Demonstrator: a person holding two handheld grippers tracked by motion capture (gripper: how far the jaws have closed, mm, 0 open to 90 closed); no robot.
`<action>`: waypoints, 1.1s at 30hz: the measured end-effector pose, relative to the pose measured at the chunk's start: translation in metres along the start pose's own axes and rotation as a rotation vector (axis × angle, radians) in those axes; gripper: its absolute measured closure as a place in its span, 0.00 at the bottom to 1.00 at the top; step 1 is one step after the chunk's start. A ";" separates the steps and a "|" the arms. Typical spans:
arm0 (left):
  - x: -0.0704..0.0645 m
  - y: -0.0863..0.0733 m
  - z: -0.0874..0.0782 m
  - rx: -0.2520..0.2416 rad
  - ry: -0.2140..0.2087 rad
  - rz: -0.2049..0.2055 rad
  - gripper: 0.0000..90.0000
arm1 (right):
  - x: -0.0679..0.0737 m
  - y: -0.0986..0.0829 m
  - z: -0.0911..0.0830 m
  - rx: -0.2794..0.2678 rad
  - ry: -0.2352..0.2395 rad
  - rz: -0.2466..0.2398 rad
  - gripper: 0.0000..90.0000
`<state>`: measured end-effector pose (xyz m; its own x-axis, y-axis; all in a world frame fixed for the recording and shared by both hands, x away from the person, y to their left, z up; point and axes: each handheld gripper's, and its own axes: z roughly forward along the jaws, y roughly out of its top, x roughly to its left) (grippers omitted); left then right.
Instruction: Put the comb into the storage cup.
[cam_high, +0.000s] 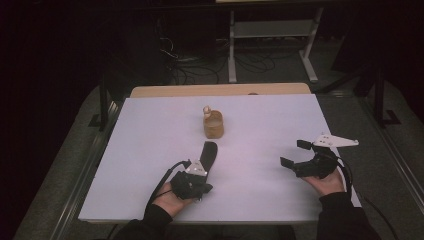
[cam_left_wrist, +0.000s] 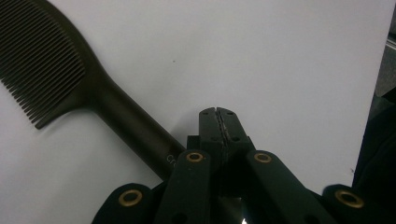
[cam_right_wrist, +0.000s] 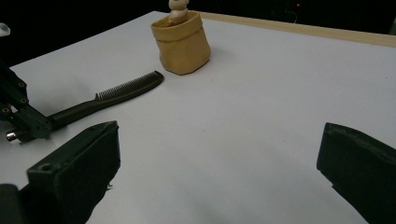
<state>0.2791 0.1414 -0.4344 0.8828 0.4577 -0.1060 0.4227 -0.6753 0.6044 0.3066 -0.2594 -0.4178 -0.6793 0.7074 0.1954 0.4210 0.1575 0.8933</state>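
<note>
The left gripper (cam_left_wrist: 218, 112) has its two black jaws pressed flat together, tips meeting with nothing between them. In its own view the handle of a dark brown plastic comb (cam_left_wrist: 70, 84) runs down beside and under the linkage, on the left of the shut tips, so the comb lies alongside the jaws, not in them. Pale lettering is stamped on the handle just where it goes under the gripper; only a first curved character shows, too little to read.

From the high view the left gripper (cam_high: 197, 175) rests low on the white table top (cam_high: 150, 130), held in the person's left hand (cam_high: 167, 200), with the comb (cam_high: 209, 154) lying flat in front of it, teeth end pointing away toward a small tan soft-sided pouch (cam_high: 213, 125). The pouch stands upright near the comb's far end, apart from it, with a pale small object (cam_high: 206, 111) sticking out of its top.

The right gripper (cam_high: 295, 154) sits well apart on the right of the table, jaws spread wide and empty, held in the right hand (cam_high: 327, 182).
</note>
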 end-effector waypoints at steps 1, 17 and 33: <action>0.000 -0.001 0.000 -0.002 0.001 -0.004 1.00 | 0.000 0.000 0.000 -0.002 0.000 0.000 0.00; 0.011 -0.008 -0.009 -0.013 0.017 -0.044 1.00 | -0.001 0.001 0.000 -0.011 0.004 -0.001 0.00; 0.020 -0.012 -0.018 -0.024 0.018 -0.059 1.00 | -0.002 0.001 0.000 -0.015 0.007 -0.001 0.00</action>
<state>0.2880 0.1691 -0.4300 0.8526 0.5066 -0.1277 0.4685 -0.6330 0.6163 0.3084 -0.2608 -0.4168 -0.6840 0.7022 0.1976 0.4114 0.1477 0.8994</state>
